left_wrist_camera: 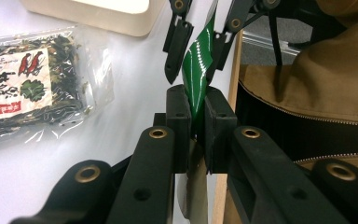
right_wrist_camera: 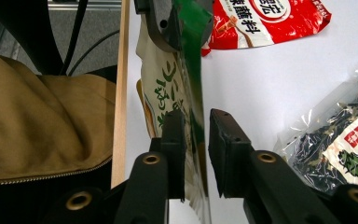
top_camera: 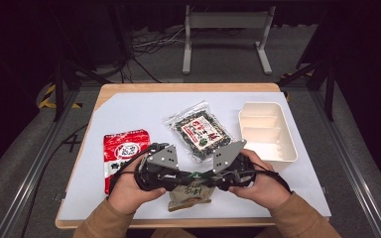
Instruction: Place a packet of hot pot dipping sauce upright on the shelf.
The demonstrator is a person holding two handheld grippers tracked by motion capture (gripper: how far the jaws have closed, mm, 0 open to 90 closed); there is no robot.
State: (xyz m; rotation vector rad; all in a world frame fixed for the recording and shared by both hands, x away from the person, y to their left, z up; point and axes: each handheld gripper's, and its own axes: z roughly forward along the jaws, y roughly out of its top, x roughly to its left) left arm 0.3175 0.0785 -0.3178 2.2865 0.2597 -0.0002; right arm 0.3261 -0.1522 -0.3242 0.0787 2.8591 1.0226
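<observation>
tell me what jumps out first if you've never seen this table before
Both grippers meet at the near edge over a green-topped snack packet: the left gripper is clamped on its top edge, while the right gripper straddles it without pressing. Behind lie a red packet, a clear seaweed bag and a white tray.

A red packet (top_camera: 125,153) lies flat at the left of the white table (top_camera: 144,111). A clear bag of dark dried food (top_camera: 201,131) lies at the middle, and a cream tray (top_camera: 268,130) stands just right of it. Beyond the table, on the floor, stands a grey frame (top_camera: 225,29).
</observation>
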